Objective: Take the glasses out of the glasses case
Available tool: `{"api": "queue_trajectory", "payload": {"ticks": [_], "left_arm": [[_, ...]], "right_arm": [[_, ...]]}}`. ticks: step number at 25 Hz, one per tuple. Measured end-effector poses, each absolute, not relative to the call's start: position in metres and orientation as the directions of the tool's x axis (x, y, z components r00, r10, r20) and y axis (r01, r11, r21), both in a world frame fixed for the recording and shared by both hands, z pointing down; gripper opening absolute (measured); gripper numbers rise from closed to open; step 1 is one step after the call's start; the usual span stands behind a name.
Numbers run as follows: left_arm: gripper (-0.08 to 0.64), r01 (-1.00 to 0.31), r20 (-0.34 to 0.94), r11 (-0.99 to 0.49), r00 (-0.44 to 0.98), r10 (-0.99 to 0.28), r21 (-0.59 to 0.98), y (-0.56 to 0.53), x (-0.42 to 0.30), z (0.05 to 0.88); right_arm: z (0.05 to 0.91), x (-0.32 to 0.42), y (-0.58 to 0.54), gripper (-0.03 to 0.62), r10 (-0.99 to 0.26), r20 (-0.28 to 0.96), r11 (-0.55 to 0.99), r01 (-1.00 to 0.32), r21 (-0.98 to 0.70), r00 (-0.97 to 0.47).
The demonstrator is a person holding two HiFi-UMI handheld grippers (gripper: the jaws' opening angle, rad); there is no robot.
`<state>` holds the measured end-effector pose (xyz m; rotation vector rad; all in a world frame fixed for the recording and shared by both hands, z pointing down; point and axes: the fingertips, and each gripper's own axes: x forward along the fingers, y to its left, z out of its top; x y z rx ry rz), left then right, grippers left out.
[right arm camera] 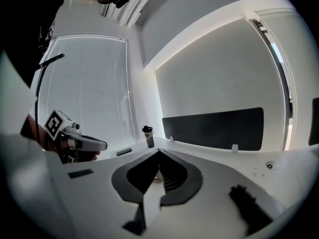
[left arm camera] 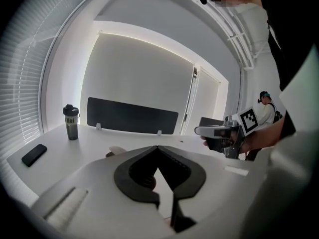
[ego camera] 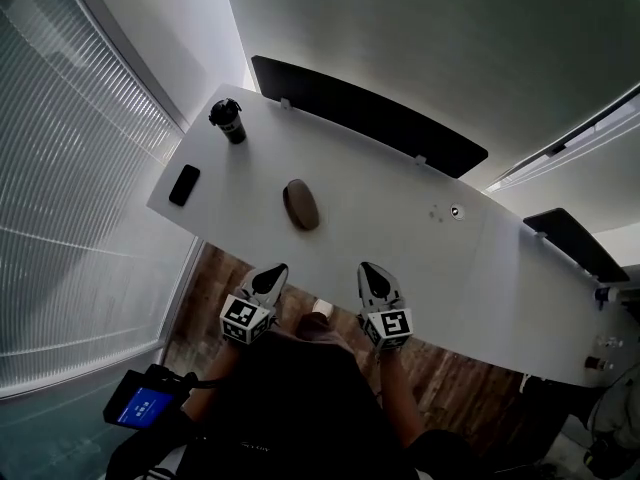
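A brown oval glasses case (ego camera: 300, 205) lies closed on the white table (ego camera: 400, 238), near the middle of its left half. No glasses show. Both grippers hover at the table's near edge, short of the case. My left gripper (ego camera: 276, 271) is shut and empty, its jaw tips meeting. My right gripper (ego camera: 367, 269) is shut and empty too, about a hand's width to the right. In the left gripper view the case (left arm camera: 115, 151) peeks over the left jaw, and the right gripper (left arm camera: 219, 131) shows at the right. The right gripper view shows the left gripper (right arm camera: 82, 143) at the left.
A dark bottle (ego camera: 228, 121) stands at the table's far left corner and a black phone (ego camera: 184, 184) lies near the left edge. A black divider panel (ego camera: 370, 115) runs along the far edge. Small round fittings (ego camera: 456, 211) sit in the tabletop at right.
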<state>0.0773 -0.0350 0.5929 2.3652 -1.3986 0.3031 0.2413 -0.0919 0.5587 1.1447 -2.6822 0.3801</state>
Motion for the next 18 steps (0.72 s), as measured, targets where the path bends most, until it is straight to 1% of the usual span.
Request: {"api": "queue_trajectory", "payload": {"ticks": [2,7,10,14,18], "left_arm": [[0.006,-0.881,0.369,-0.425,0.473,-0.800,0.206,-0.048,0.073,0.593],[0.006,-0.872,0.424,-0.468,0.482,-0.766,0.146,-0.067,0.065,0.615],[0.006,-0.868,0.431,-0.480,0.484,-0.762,0.126,-0.089,0.053,0.627],[0.006,-0.858,0.478,-0.510,0.472,-0.741,0.058,-0.103,0.037,0.654],[0.006,-0.830,0.506,-0.556,0.501,-0.702,0.052,-0.122,0.016,0.683]], "right_arm": [[0.558,0.236,-0.102,0.006,-0.670,0.274,0.677,-0.719,-0.157,-0.690],[0.561,0.221,-0.114,0.006,-0.660,0.263,0.700,-0.703,-0.125,-0.704],[0.560,0.210,-0.124,0.006,-0.651,0.264,0.713,-0.693,-0.110,-0.712],[0.581,0.200,-0.128,0.006,-0.643,0.352,0.678,-0.719,-0.152,-0.680],[0.602,0.169,-0.139,0.006,-0.600,0.396,0.721,-0.684,-0.108,-0.695]]}}
